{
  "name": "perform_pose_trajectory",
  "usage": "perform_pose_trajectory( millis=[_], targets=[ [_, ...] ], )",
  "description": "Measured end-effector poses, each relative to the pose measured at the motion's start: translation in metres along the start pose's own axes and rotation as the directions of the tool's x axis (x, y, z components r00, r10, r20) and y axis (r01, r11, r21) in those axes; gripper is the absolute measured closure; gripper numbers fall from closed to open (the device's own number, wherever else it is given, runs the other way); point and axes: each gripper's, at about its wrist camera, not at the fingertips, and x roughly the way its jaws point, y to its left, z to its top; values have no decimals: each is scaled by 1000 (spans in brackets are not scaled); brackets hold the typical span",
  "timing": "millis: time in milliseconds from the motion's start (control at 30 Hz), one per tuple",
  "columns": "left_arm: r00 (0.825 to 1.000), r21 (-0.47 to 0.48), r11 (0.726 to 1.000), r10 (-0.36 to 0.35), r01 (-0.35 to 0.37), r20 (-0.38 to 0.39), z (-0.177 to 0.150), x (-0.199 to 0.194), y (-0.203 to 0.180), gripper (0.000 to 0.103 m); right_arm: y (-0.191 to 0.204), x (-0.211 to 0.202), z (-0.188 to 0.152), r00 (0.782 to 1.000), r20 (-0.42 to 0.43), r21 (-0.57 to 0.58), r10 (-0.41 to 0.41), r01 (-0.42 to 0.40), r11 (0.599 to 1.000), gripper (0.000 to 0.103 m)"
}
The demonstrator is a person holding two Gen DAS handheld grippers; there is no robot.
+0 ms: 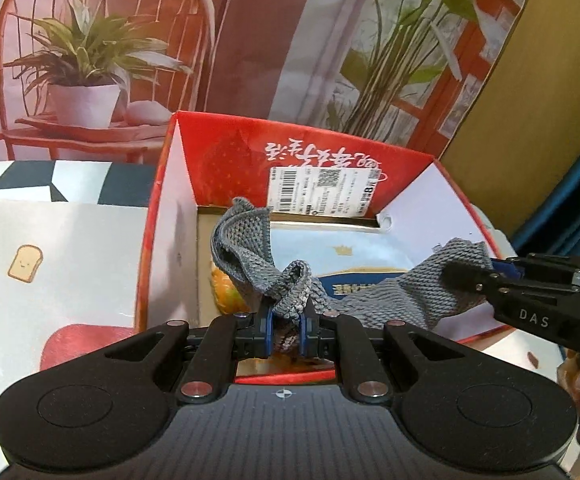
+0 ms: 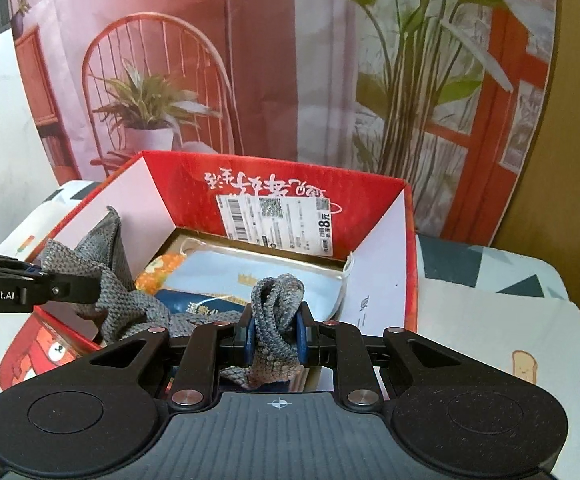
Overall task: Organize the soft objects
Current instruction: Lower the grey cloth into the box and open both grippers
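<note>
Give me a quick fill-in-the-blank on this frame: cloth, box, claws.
1. The grey knitted cloth is held by ____ claws at once.
2. The cloth hangs over an open box whose outside colour is ____.
3. The left claw is ____ on a bunched part of the cloth.
4. The white label on the box's inner wall carries a ____ and a QR code.

Missing: two; red; shut; barcode

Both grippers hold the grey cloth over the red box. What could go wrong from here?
1. The grey cloth is bunched in both grips, so it may land crumpled on the light blue pouch.
2. One end stands up by the red box wall and may hang over the rim.
</note>
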Motion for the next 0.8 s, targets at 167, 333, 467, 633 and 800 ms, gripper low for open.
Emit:
perform_pose_trajectory(
  millis=[167, 333, 467, 633, 800],
  targets=[
    [1000, 21, 1000, 12, -12, 18, 5, -4, 3, 84, -3, 5, 0, 999, -8, -24, -38, 38, 999, 85],
    [998, 39, 999, 30, -32, 58, 9, -14, 4, 57, -13, 5, -4, 998, -22, -19, -64, 64, 998, 85],
    [994, 47, 998, 37, -41, 99, 14, -25, 3, 52, -15, 1, -7, 997, -5, -22, -81, 81, 996, 80],
    [987, 68, 995, 58, -69, 153, 19, -40, -2, 48, -13, -16, -3, 989, 76, -28, -125, 127, 992, 68],
    [976, 84, 993, 67, -86, 205, 15, -60, -9, 33, -16, -39, 0, 978, 158, -7, -135, 138, 990, 52]
  ],
)
